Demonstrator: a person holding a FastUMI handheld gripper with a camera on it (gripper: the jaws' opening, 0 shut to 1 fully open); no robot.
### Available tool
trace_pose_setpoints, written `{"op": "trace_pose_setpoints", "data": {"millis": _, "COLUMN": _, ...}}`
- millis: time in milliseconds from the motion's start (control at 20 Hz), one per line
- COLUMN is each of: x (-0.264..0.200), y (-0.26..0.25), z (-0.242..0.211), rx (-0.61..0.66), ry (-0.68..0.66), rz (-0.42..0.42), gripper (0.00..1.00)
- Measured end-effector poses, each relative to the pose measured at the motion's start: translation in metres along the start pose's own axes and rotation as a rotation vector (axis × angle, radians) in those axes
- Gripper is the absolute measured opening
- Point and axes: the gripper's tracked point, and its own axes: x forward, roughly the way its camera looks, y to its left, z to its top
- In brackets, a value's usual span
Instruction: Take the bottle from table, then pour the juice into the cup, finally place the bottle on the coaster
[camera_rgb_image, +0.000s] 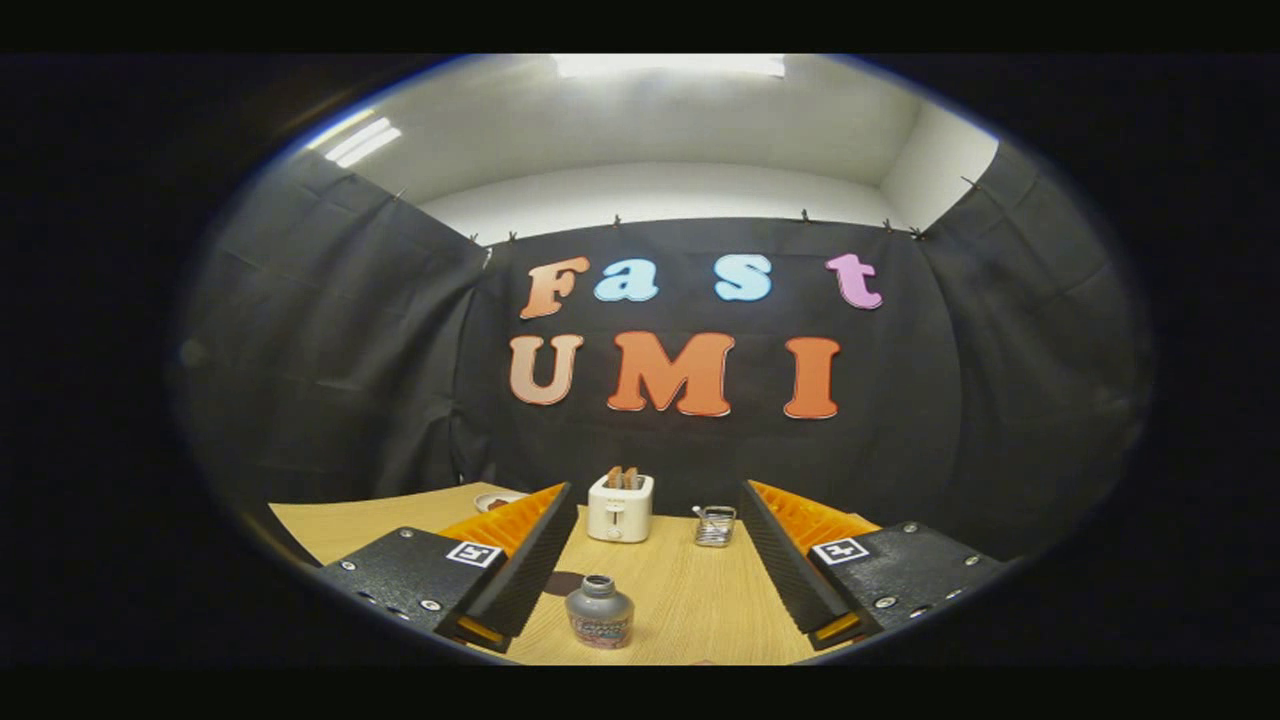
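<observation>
The gripper (655, 570) hangs over the near part of the wooden table (690, 600). Its two fingers are wide apart & hold nothing. Each finger has a black ribbed inside face, an orange back & a small black-and-white square mark on top.

The bottle (599, 612) stands upright on the table, near the front edge. It sits between the fingers, closer to the left finger (520, 570), not touching it. The bottle is small & grey w/ a grey neck and a dark label round its fat part.

A dark round coaster (563, 582) lies flat on the table just behind the bottle, partly hidden by the left finger.

Farther back, near the far edge, a white toaster (620, 507) stands w/ brown toast sticking out of the top. Right of it is a small shiny wire rack (715, 526). Behind the left finger, a bit of a white plate (497, 499) peeks out by the far edge.
</observation>
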Motion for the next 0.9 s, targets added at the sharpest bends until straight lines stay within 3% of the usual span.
{"op": "trace_pose_setpoints", "data": {"millis": 700, "x": 0.001, "y": 0.001, "z": -0.006, "rx": 0.059, "ry": -0.001, "rz": 0.003, "gripper": 0.97}}
{"op": "trace_pose_setpoints", "data": {"millis": 900, "x": 0.002, "y": 0.008, "z": -0.026, "rx": 0.065, "ry": 0.025, "rz": 0.019, "gripper": 0.97}}
